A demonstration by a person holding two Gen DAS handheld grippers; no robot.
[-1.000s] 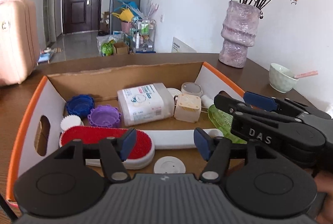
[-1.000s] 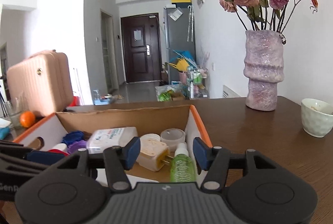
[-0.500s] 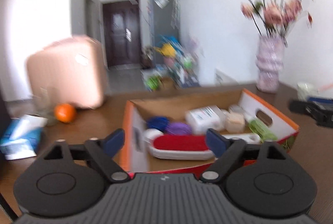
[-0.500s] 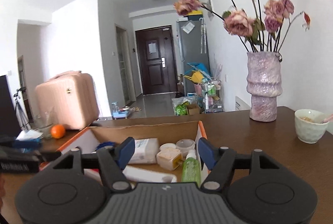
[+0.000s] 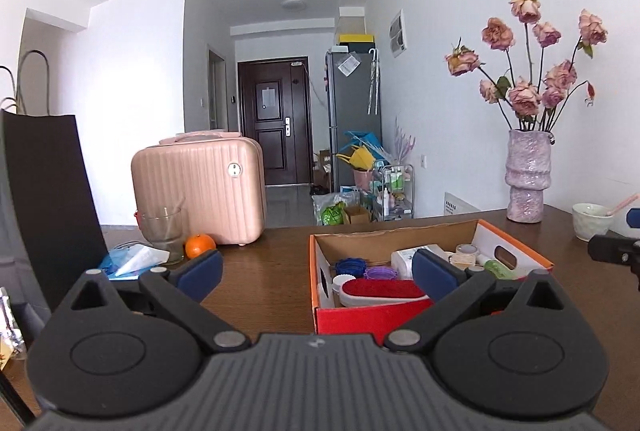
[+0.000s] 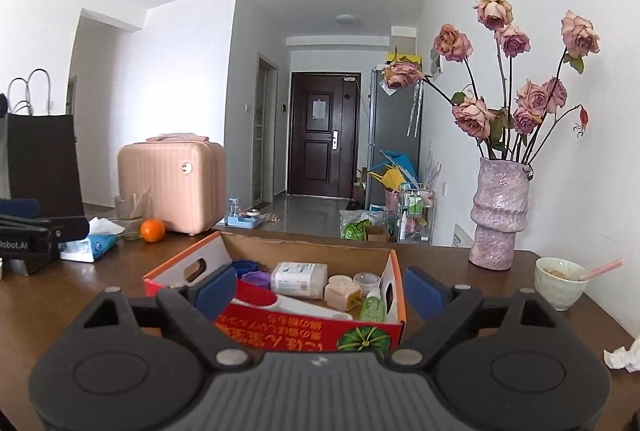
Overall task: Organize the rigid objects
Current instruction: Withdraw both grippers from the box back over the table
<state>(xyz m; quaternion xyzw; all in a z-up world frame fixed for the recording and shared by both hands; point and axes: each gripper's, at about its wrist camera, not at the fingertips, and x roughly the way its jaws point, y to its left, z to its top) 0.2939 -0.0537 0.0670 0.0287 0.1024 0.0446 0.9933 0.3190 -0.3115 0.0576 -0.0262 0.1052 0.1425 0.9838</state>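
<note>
Cardboard box [image 6: 394,285] on the brown desk [image 6: 460,271], filled with small rigid things: red brush [image 5: 378,289] lying along the near wall, white bottle [image 6: 298,279] on its side in the middle, green bottle [image 6: 373,307] against the right wall, blue cap [image 5: 351,265] and purple cap [image 5: 380,273] toward the left. Probably all light and stiff; the plastic bottles smooth (so likely slippery on the round side), better taken across the flat faces or at the neck. The brush best held at its white handle, the caps by the ribbed rim. The box itself thin-walled and bendable, best gripped near the cut-out handle holes.

Left gripper [image 5: 316,271] held back from the box, jaws just spread wide, nothing between them. Right gripper [image 6: 318,289] also released, jaws just opening, empty, facing the box front.

Further out: orange [image 5: 199,246], glass [image 5: 162,231], pink case [image 5: 198,191], vase [image 6: 498,215] with dried roses, bowl [image 6: 558,283], crumpled tissue [image 6: 622,357].
</note>
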